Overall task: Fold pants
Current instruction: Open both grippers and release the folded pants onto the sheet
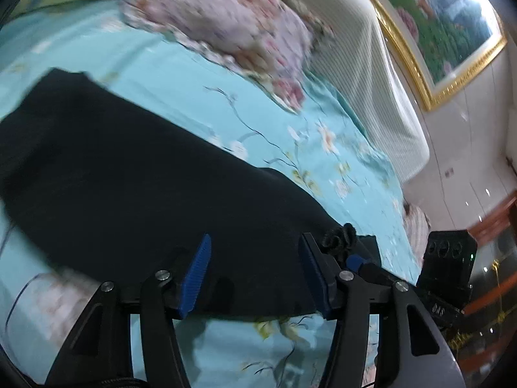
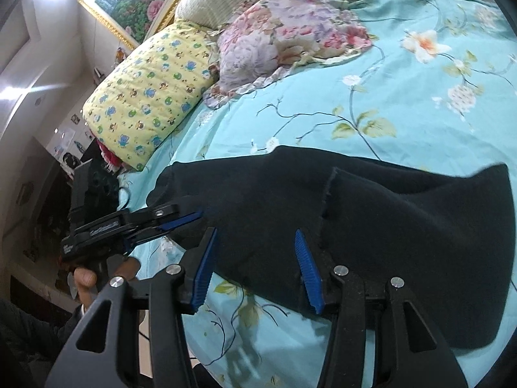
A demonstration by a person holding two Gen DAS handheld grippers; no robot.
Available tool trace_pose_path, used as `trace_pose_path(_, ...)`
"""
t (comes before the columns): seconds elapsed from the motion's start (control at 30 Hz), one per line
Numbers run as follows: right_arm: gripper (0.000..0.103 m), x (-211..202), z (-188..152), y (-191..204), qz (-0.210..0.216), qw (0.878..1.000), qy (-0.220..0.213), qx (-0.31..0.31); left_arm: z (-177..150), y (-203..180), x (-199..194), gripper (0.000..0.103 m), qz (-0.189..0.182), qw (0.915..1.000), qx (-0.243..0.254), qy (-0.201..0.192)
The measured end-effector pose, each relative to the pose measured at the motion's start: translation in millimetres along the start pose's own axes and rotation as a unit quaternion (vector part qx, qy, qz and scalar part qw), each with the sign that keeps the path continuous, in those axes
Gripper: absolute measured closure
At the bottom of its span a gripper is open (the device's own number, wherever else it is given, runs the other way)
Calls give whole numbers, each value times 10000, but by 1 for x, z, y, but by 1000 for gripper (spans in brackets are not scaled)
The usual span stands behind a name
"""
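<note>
Pants — black, soft-looking fabric — lie spread across the turquoise flowered bedsheet, with one layer folded over another so that a raw cut edge runs down the middle of the cloth in the right wrist view. A knotted black drawstring sticks up from the fabric's edge in the left wrist view, just beside the left claw's right-hand finger. Beyond the pants, toward the head of the bed, sit a crumpled pink floral quilt and a yellow cartoon-print pillow, both well apart from the cloth; behind them rise a ribbed cream headboard and a gold-framed flower painting on the wall. The left claw is wide open with its blue pads over the near edge of the pants, gripping nothing that can be seen. The right claw is likewise spread wide, its blue pads straddling the near hem of the fabric without closing on it. In the right wrist view the left claw appears from the side at the pants' left end, its blue tips reaching onto the cloth — whether they pinch it there I cannot tell — and a hand holds its grip below.
</note>
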State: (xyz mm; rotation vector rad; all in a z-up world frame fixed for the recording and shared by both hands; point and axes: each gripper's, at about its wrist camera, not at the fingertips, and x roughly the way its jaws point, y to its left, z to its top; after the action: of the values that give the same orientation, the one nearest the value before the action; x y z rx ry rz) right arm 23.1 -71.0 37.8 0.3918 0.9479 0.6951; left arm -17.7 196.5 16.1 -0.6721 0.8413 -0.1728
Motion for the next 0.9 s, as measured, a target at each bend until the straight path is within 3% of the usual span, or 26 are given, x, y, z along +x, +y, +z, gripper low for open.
trace_pose_path(0.43,52,47,23,45,328,9971,369,-579,-13,49,-60,39,638,9944,-577,-612)
trace_pose_path(0.9,52,104,71,97,453,9833,858,-1541,-7,98,-74,34,968,9808,-1404,-950)
